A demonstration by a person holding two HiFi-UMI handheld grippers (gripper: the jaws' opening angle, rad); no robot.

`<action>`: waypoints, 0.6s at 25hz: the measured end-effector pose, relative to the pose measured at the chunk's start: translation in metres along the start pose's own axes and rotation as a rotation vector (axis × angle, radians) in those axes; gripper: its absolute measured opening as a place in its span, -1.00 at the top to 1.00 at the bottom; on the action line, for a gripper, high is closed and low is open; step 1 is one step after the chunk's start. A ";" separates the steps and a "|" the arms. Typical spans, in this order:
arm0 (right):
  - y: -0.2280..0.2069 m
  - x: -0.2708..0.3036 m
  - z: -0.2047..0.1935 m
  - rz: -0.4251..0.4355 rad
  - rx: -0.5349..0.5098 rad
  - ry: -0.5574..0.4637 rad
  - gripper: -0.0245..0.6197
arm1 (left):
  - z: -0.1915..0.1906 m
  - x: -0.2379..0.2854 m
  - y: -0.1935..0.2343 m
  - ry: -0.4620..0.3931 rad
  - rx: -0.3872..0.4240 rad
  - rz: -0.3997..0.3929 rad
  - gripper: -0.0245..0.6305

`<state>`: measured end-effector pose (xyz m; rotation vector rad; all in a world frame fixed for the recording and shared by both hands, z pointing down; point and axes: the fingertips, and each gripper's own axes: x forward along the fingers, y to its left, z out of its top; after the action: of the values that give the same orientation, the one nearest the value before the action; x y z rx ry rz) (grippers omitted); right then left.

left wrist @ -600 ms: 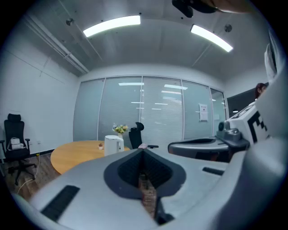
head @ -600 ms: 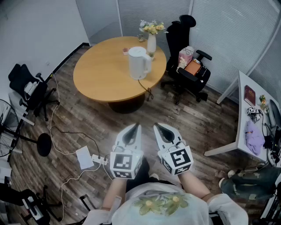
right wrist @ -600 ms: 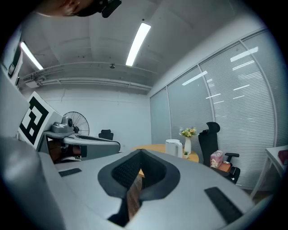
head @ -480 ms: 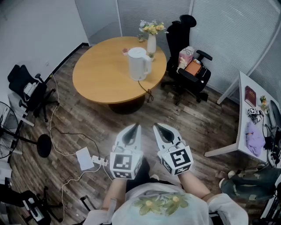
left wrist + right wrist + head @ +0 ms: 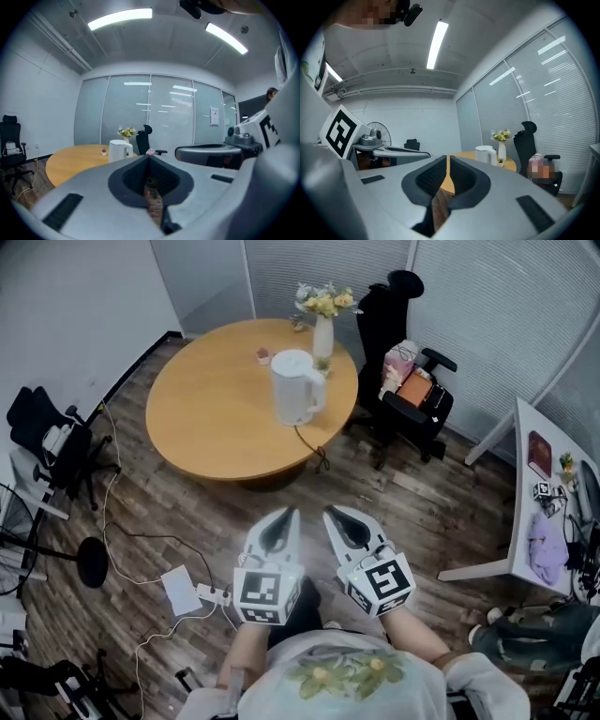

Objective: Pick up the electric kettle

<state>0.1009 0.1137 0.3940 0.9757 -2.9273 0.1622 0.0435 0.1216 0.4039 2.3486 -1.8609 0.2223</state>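
Observation:
A white electric kettle (image 5: 295, 387) stands on the round wooden table (image 5: 211, 413), toward its right side, with a dark cord trailing off the table edge. The kettle also shows small and far off in the left gripper view (image 5: 119, 151) and in the right gripper view (image 5: 485, 154). My left gripper (image 5: 288, 512) and right gripper (image 5: 331, 513) are held side by side close to my body, well short of the table. Both are shut with nothing between the jaws.
A vase of yellow flowers (image 5: 322, 319) and a small pot (image 5: 263, 355) stand behind the kettle. A black office chair (image 5: 403, 381) with bags sits right of the table. Cables and a power strip (image 5: 214, 594) lie on the wood floor at left. A white desk (image 5: 536, 507) stands at right.
The view has shifted a little: the table and kettle sit slightly lower and nearer in the head view. Both grippers keep their place and stay shut.

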 end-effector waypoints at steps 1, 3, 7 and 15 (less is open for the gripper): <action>-0.003 0.006 0.000 0.002 0.008 0.002 0.86 | 0.001 0.005 0.006 0.001 -0.002 0.000 0.92; -0.010 0.019 0.003 0.002 0.017 0.005 0.86 | 0.005 0.016 0.018 0.002 -0.012 0.002 0.92; -0.021 0.044 0.011 0.007 0.030 0.015 0.81 | 0.012 0.033 0.040 0.005 -0.014 -0.007 0.92; -0.042 0.085 0.011 0.014 0.042 0.084 0.18 | 0.018 0.058 0.074 0.030 0.017 -0.044 0.92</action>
<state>0.0579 0.0284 0.3932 0.9306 -2.8656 0.2605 -0.0148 0.0456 0.3989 2.3807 -1.7991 0.2674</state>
